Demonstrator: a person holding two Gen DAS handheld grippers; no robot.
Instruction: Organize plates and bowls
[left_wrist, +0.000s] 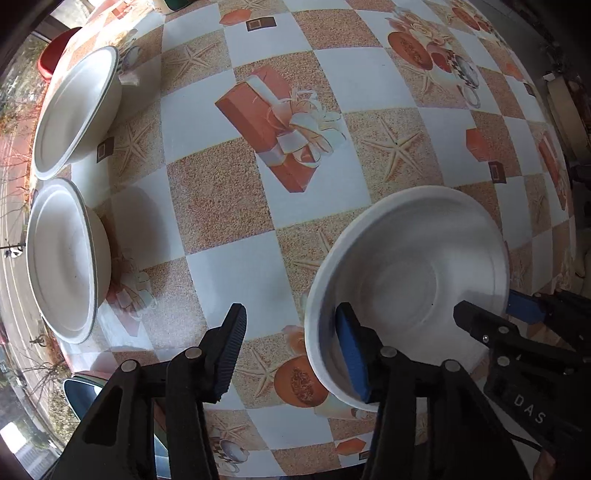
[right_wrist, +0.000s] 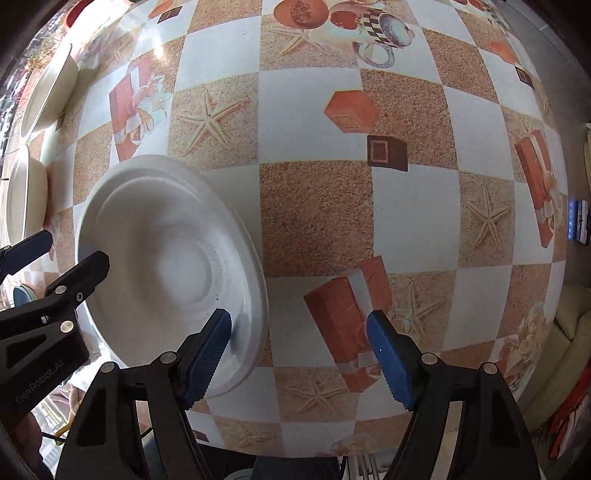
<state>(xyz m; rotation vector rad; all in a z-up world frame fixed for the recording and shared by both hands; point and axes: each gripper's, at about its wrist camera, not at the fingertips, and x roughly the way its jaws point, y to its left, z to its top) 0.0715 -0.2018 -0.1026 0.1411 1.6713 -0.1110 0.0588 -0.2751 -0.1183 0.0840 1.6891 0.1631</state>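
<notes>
Left wrist view: my left gripper (left_wrist: 291, 350) straddles the white bowl's (left_wrist: 406, 288) near rim on the table (left_wrist: 258, 147), jaws open, not pinching. Right wrist view: my right gripper (right_wrist: 299, 350) straddles the opposite rim, also open. Likely light, thin, flexible; grip the rim.

tablecloth (left_wrist: 229, 206): checked white and sandy squares, printed starfish, orange gift boxes, cups, fruit | red container (left_wrist: 55, 51): beyond the table's far left edge, partly hidden | cream sofa (right_wrist: 570, 317): right of the table, low
</notes>
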